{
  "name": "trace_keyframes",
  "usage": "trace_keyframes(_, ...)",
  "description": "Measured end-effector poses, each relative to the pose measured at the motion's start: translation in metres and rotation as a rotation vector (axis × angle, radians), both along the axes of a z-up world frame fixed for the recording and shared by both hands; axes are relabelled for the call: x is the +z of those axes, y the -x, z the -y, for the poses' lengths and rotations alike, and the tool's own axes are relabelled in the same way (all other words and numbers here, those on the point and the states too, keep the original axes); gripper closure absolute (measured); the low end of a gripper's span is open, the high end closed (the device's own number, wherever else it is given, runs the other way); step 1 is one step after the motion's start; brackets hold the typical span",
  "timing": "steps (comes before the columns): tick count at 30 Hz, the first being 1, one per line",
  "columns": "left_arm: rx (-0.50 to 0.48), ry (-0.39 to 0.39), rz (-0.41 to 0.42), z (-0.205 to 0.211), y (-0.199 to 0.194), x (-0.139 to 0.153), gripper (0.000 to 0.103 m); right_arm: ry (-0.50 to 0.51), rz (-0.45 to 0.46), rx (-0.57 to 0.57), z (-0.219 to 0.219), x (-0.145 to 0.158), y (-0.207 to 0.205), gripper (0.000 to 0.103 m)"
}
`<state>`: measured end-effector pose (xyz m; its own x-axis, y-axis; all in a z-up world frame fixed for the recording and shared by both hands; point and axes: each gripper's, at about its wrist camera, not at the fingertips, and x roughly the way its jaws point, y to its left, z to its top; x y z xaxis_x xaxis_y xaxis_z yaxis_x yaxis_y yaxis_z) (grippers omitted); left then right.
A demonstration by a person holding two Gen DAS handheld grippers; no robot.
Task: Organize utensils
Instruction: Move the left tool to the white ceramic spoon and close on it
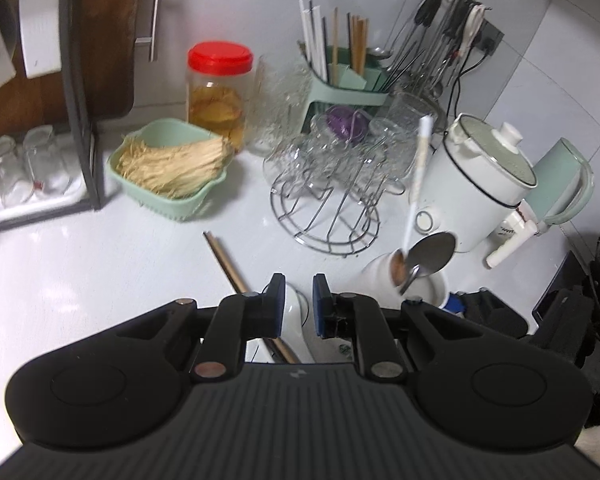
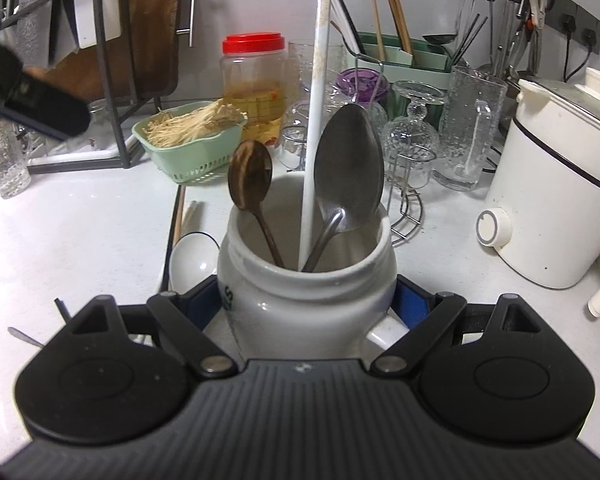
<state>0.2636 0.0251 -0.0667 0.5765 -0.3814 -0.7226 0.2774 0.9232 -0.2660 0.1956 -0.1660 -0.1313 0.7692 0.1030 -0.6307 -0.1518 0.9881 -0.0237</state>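
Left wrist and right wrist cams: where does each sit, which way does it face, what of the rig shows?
Left wrist: on the left gripper, angled down at the counter; its narrow-set fingers straddle a white ceramic spoon beside chopsticks.
Right wrist: on the right gripper, angled down and close up; its fingers clamp the white jar holding wooden spoon, metal spoon and a white chopstick.
Shared: jar, red-lidded jar, green basket, white cooker.
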Motion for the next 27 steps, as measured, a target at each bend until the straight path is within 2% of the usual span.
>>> trace_keyframes(6, 0.011, 0.055, -0.102, -0.012, -0.022, -0.047, 0.086, -0.003, 0.001, -0.026, 0.007, 0.000, 0.004, 0.012)
trace_keyframes(10, 0.026, 0.050, -0.162, -0.016, -0.040, -0.072, 0.086, -0.008, 0.003, -0.052, 0.012, 0.000, 0.007, 0.012)
trace_keyframes(17, 0.019, 0.125, -0.199, -0.019, -0.064, -0.094, 0.086, -0.003, 0.005, -0.060, 0.013, 0.000, 0.009, 0.012)
trace_keyframes(22, -0.055, 0.136, -0.190, -0.010, -0.080, -0.097, 0.086, -0.001, 0.008, -0.058, 0.013, 0.000, 0.010, 0.012)
trace_keyframes(23, -0.083, 0.128, -0.185, -0.007, -0.082, -0.096, 0.086, 0.000, 0.009, -0.058, 0.013, 0.000, 0.010, 0.012)
trace_keyframes(27, -0.196, -0.004, -0.148, 0.011, -0.090, -0.101, 0.086, 0.000, 0.011, -0.056, 0.012, -0.001, 0.010, 0.012)
